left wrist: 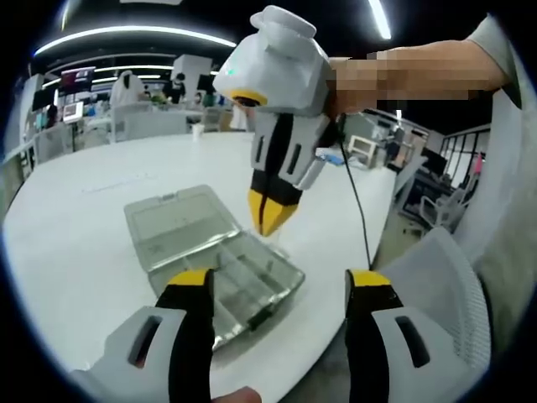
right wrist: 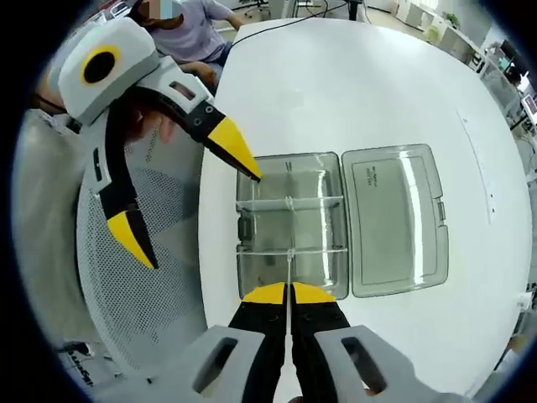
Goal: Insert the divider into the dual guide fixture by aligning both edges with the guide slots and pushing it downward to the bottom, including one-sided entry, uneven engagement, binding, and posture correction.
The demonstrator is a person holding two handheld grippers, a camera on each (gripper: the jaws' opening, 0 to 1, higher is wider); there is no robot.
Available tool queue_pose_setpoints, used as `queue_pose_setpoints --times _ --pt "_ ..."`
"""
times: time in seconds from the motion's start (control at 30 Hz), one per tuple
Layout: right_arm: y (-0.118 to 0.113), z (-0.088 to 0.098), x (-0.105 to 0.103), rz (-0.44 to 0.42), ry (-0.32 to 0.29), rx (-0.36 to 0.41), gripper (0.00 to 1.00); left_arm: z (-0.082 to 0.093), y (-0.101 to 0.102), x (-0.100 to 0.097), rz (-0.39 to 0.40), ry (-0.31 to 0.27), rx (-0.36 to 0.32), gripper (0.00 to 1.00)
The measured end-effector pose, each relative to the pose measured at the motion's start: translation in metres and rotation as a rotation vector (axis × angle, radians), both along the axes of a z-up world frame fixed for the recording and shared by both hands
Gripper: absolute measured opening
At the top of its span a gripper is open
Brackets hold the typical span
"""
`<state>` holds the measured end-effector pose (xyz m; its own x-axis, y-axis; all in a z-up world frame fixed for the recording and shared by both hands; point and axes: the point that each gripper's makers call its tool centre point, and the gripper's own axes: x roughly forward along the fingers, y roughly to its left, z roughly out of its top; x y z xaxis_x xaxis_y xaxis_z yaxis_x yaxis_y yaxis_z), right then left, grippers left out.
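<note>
A clear plastic compartment box [right wrist: 292, 225] is lying open on a white round table [right wrist: 361, 92], its lid [right wrist: 394, 220] folded flat beside the tray. In the right gripper view, the right gripper [right wrist: 289, 293] is hovering at the near edge of the tray with its yellow-tipped jaws pressed together on a thin clear divider [right wrist: 289, 267], which is standing on edge and reaching toward the tray's near cross wall; whether its edges are sitting in any slots is hard to tell through the clear plastic. The left gripper [right wrist: 189, 197] is coming in from the left with its jaws spread wide, the upper tip resting near the tray's corner. In the left gripper view, the left gripper's own jaws [left wrist: 277, 290] are standing well apart above the box [left wrist: 222, 260], and the right gripper [left wrist: 273, 217] is pointing down at the tray, tips closed. A white mesh chair [right wrist: 147, 252] is sitting beside the table.
</note>
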<state>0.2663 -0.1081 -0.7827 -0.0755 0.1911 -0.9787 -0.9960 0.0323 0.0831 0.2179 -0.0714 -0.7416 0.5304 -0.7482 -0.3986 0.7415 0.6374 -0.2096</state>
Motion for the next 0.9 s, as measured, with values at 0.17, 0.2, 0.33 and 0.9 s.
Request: queue_pose_setpoints --times 0.17,0.2,0.33,0.9 --pt "0.0003 -0.0024 0.0024 0.007 -0.008 -0.005 0.00 -0.0001 0.0009 0.0008 0.000 0.000 -0.001 0.61" --pt "0.0008 -0.0023 0.0022 0.007 -0.006 -0.004 0.00 -0.0001 0.0012 0.0010 0.000 0.000 -0.002 0.61" --pt "0.0006 -0.0019 0.0005 0.009 -0.001 -0.009 0.00 -0.0006 0.0017 0.0009 0.000 0.000 -0.002 0.61" --pt "0.0016 -0.0062 -0.0014 0.080 -0.041 -0.032 0.00 -0.0008 0.0030 0.0006 0.003 -0.001 -0.001 0.61"
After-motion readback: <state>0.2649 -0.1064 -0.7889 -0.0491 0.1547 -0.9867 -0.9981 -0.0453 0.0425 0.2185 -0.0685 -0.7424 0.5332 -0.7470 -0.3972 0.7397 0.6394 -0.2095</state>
